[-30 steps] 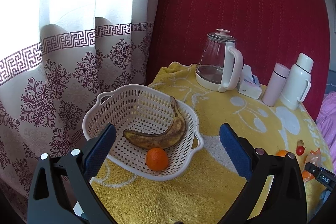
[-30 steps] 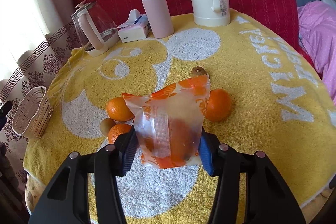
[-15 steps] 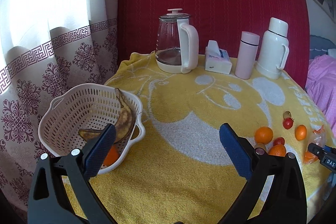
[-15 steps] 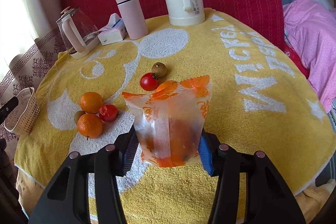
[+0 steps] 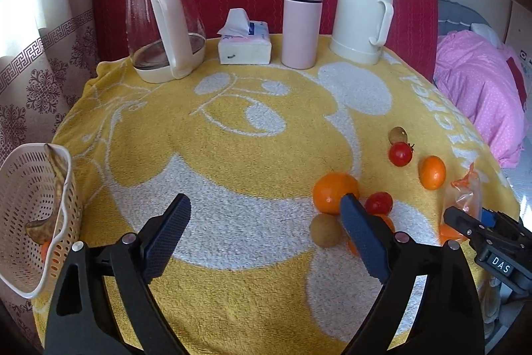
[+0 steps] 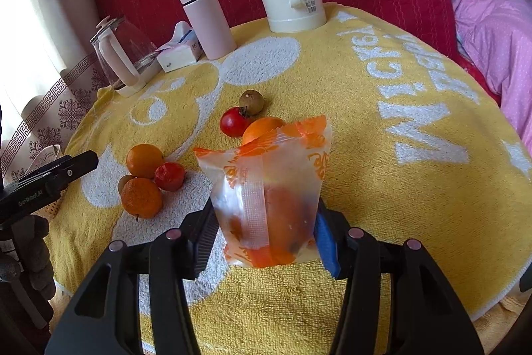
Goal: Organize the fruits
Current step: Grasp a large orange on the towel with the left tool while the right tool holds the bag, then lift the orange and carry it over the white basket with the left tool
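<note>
Packaged fruit bag (image 6: pixel 269 198), low over the desk's near edge, pinched by right gripper (image 6: pixel 266 242) jaws: light, crinkly, slippery, bruisable; best gripped across lower bulge. Left gripper (image 5: pixel 262 222) wide open, empty.

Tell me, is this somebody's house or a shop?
Most likely a room in a home. A yellow cartoon towel covers the table, a glass kettle and white thermos stand at the back, and pink bedding lies alongside.
</note>
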Demonstrator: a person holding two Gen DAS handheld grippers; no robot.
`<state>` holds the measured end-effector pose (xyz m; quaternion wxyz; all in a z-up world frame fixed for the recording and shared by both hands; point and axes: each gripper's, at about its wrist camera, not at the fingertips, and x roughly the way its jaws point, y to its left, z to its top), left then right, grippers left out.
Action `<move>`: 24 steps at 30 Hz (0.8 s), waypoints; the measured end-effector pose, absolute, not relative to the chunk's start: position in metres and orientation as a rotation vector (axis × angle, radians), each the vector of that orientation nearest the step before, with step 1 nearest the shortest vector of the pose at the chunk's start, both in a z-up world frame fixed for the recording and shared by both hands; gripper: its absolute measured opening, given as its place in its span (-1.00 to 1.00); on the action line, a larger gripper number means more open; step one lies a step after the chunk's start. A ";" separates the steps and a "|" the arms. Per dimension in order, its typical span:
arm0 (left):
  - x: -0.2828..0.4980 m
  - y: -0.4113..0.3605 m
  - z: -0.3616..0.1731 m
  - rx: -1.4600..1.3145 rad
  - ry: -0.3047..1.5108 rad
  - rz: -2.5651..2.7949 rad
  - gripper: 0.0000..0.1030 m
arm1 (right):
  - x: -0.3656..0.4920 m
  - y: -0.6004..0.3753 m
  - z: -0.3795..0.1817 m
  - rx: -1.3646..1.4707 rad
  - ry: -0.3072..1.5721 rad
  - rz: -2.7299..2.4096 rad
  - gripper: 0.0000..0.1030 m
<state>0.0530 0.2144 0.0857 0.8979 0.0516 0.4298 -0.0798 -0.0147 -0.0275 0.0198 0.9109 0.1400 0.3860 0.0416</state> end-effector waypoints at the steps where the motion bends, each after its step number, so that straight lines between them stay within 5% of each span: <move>1: 0.056 0.209 0.083 0.111 0.898 -0.172 0.72 | -0.015 -0.027 0.020 0.289 0.795 0.086 0.02; 24: 0.096 0.165 0.037 0.048 1.034 -0.321 -0.13 | -0.013 -0.029 0.017 0.309 0.802 0.100 0.06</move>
